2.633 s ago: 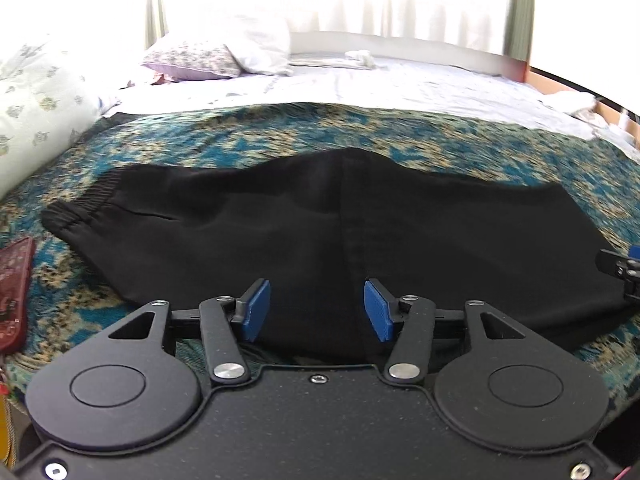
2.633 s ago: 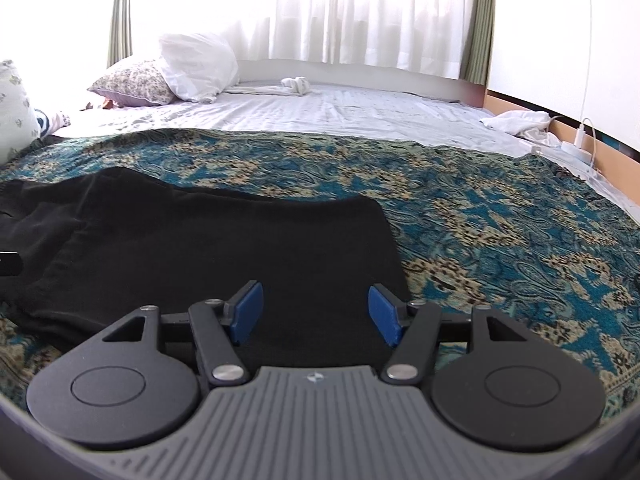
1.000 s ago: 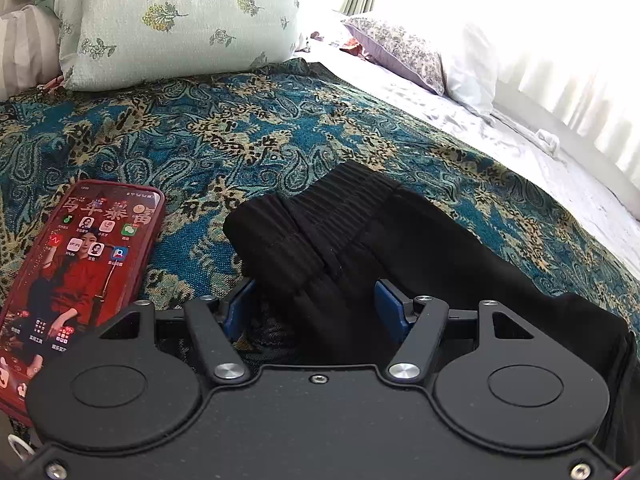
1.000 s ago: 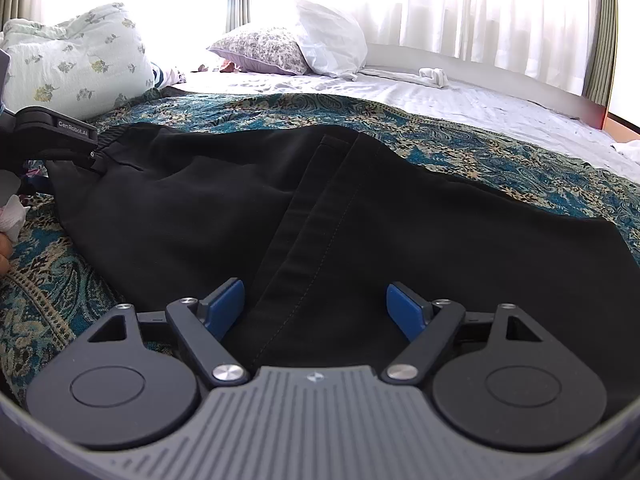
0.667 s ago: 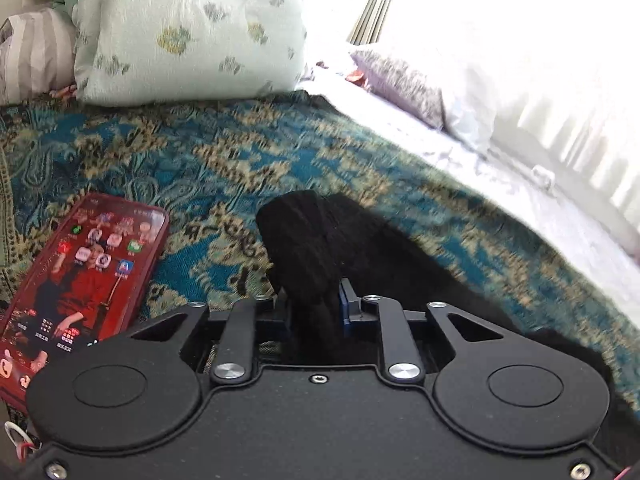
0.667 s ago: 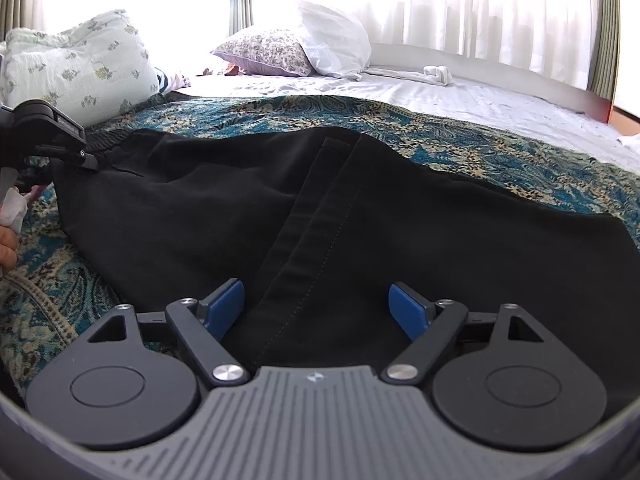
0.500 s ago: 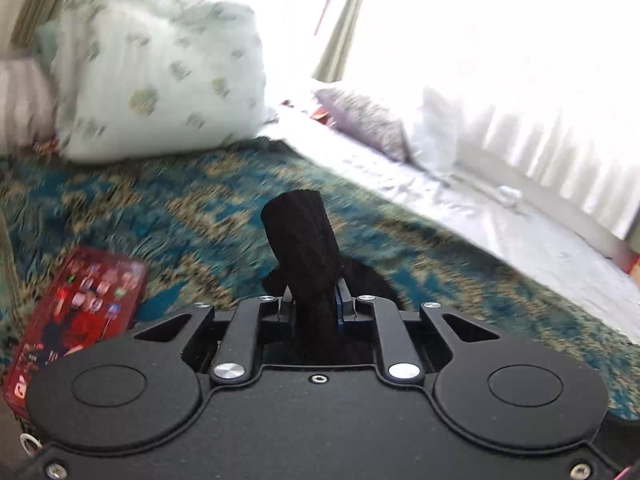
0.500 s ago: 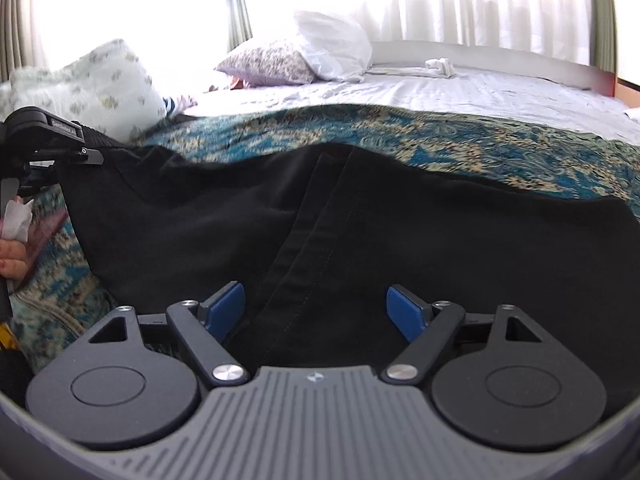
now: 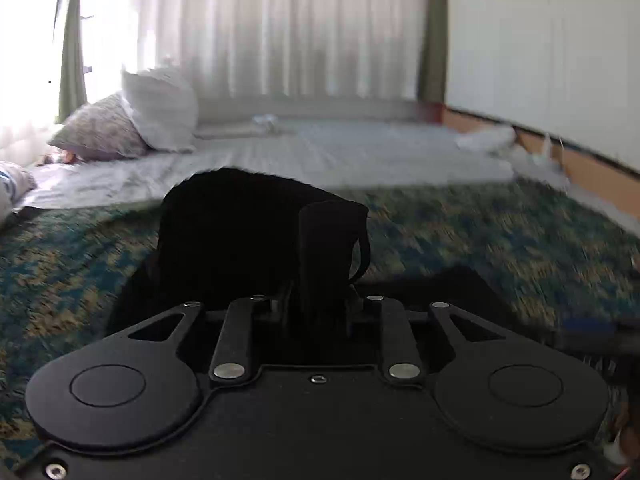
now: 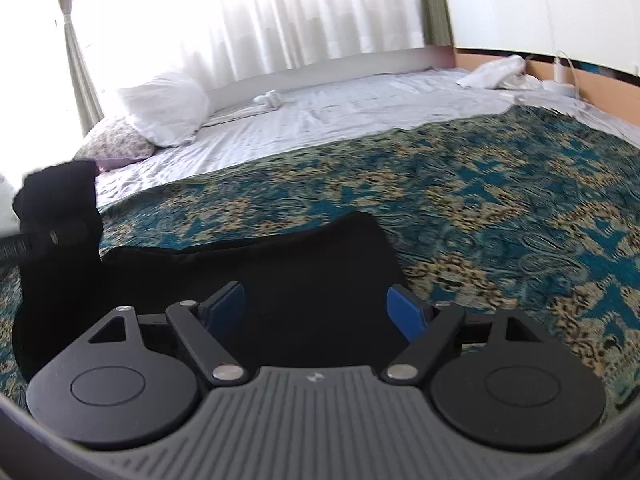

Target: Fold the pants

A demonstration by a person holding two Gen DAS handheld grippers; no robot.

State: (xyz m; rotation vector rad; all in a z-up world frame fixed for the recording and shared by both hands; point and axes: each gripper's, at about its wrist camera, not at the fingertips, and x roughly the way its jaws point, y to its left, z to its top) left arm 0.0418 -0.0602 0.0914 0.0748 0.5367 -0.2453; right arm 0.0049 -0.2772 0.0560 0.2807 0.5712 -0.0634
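Note:
The black pants (image 10: 320,264) lie on the patterned blue bedspread (image 10: 500,200). My left gripper (image 9: 318,300) is shut on the pants' waistband (image 9: 324,248) and holds it lifted above the bed; the cloth bunches up in front of the camera (image 9: 224,236). In the right wrist view that raised waistband end (image 10: 60,208) stands at the far left with the left gripper under it. My right gripper (image 10: 316,308) is open, its blue pads (image 10: 404,312) either side of the leg end of the pants, low over the cloth.
White and floral pillows (image 10: 160,116) lie at the far left by the curtained window. A white sheet (image 10: 340,112) covers the far bed. White cloth and a cable (image 10: 500,72) lie at the far right by the wooden edge.
My left gripper has carried the raised waistband to the right, over the pants toward the leg end. My right gripper has swung right to the leg end and stays open.

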